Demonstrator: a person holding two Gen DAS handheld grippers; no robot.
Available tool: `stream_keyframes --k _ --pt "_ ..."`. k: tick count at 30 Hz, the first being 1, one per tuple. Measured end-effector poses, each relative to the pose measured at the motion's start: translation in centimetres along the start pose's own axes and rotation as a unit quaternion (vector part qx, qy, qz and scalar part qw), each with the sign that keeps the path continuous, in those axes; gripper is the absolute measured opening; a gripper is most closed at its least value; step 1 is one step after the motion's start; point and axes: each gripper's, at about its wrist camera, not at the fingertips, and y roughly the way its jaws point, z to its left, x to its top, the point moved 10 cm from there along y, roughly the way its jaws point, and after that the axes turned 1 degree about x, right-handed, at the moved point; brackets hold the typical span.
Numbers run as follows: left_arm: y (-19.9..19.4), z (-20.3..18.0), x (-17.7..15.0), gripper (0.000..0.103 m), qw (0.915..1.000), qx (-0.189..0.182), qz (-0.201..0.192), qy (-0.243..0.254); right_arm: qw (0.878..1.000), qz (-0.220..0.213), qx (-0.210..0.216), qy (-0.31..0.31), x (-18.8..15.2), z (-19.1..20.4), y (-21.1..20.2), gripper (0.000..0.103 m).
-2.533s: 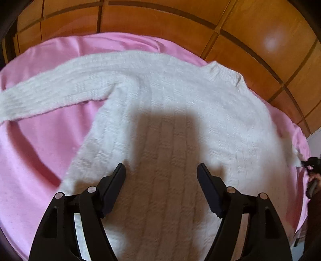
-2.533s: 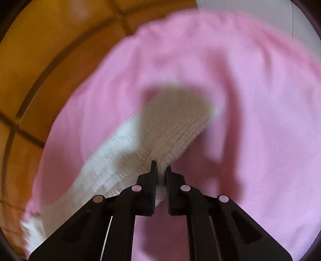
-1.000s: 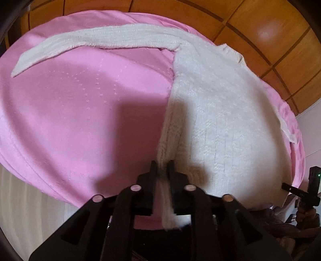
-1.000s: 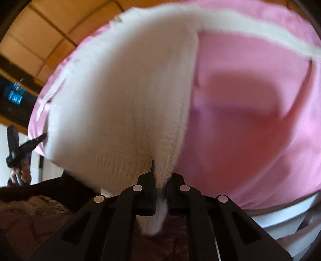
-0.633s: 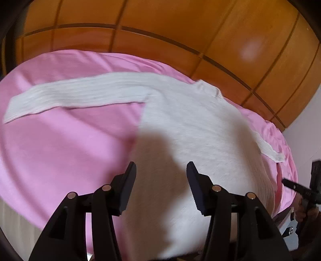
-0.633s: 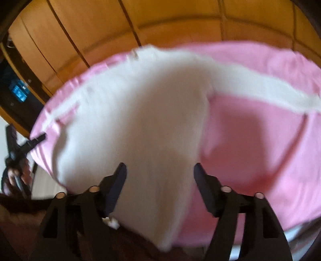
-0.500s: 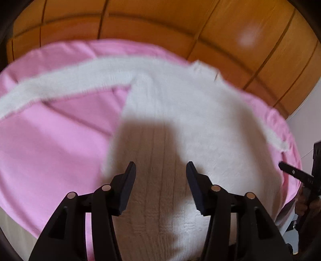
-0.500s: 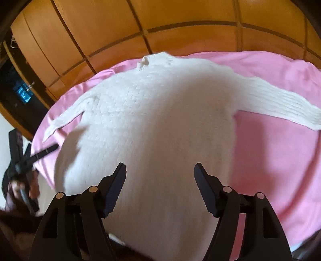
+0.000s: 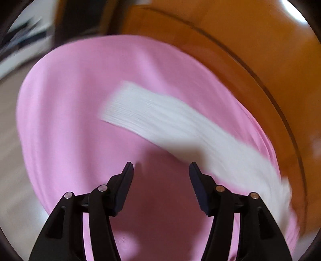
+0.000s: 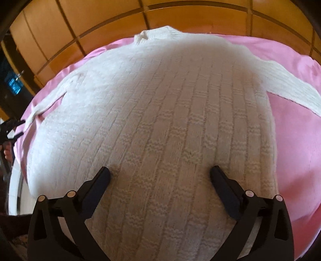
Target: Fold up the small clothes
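A white knitted sweater [image 10: 160,112] lies spread flat on a pink sheet [image 10: 297,140], collar at the far side, both sleeves stretched outward. My right gripper [image 10: 160,172] is open and empty, low over the sweater's body near its hem. In the blurred left wrist view one white sleeve [image 9: 180,122] runs across the pink sheet [image 9: 70,100], its cuff at the left end. My left gripper [image 9: 160,168] is open and empty above bare sheet, the sleeve just beyond and to the right of its fingertips.
An orange wooden panelled wall [image 10: 180,18] stands right behind the pink surface. The sheet's front edge drops to a white base [image 10: 15,190] at lower left. A dark doorway and pale floor [image 9: 12,160] lie left of the surface.
Both grippers let go of the sweater's hem corners and opened. The left gripper has swung left, from over the body to the left sleeve. The right gripper has moved closer over the body.
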Motion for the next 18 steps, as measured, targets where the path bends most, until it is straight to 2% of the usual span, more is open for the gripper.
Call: stream_keyframes --k 2,3,5,6,7,8,9,14,18 --pt "1.2 1.9 2.3 0.058 0.9982 -0.019 0.003 -0.058 1.0 -0.001 -0.007 -0.003 -0.1 0.0 0.2 0.099" --pt "1.6 2.6 3.1 0.058 0.9972 -0.017 -0.001 -0.073 1.0 -0.001 -0.012 -0.003 -0.1 0.1 0.2 0.099" --pt "2.7 2.8 4.3 0.057 0.9971 -0.018 -0.001 -0.074 1.0 0.0 -0.018 0.0 -0.1 0.0 0.2 0.099" --pt "3.3 2.9 4.6 0.049 0.9977 -0.018 0.006 -0.066 1.0 0.001 -0.02 0.002 -0.1 0.0 0.2 0.099" --pt "3.9 2.8 4.9 0.019 0.9982 -0.011 0.006 -0.06 1.0 0.002 -0.023 0.004 -0.1 -0.1 0.2 0.099" --pt "4.8 2.5 5.2 0.006 0.999 -0.008 0.013 -0.042 1.0 0.004 -0.027 0.005 0.0 0.0 0.3 0.099" --pt "5.3 2.0 5.2 0.006 0.9994 -0.008 0.021 -0.027 1.0 0.005 -0.029 0.004 0.0 -0.1 0.3 0.099" --pt "3.7 1.2 9.6 0.005 0.9989 0.027 -0.037 -0.006 0.999 0.014 -0.032 0.017 0.3 -0.2 0.3 0.099" --pt "3.3 0.2 11.9 0.006 0.9958 0.066 -0.055 0.031 0.999 0.012 -0.038 0.012 0.2 -0.2 0.4 0.1"
